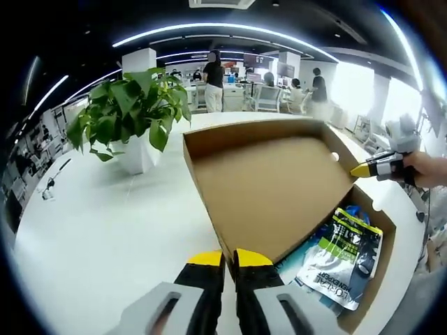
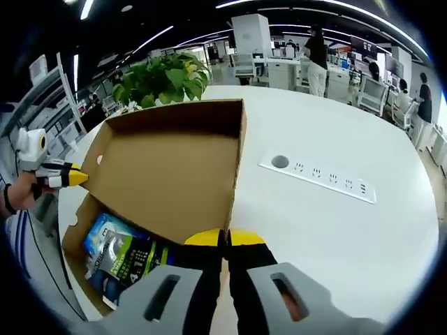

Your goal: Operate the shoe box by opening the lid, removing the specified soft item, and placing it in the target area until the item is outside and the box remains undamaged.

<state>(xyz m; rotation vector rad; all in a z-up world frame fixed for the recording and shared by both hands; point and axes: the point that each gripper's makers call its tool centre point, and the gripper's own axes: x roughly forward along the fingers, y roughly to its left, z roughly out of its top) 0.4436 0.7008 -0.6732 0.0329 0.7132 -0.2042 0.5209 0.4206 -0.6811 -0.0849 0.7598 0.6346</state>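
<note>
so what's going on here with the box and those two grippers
A person holds a gripper in each hand, working on a brown cardboard shoe box on a white table. Both the left gripper and right gripper are clamped on opposite side edges of the raised cardboard lid, holding it open. Inside lies a green, blue and white soft packet, not yet taken out. A green potted plant stands behind the box.
</note>
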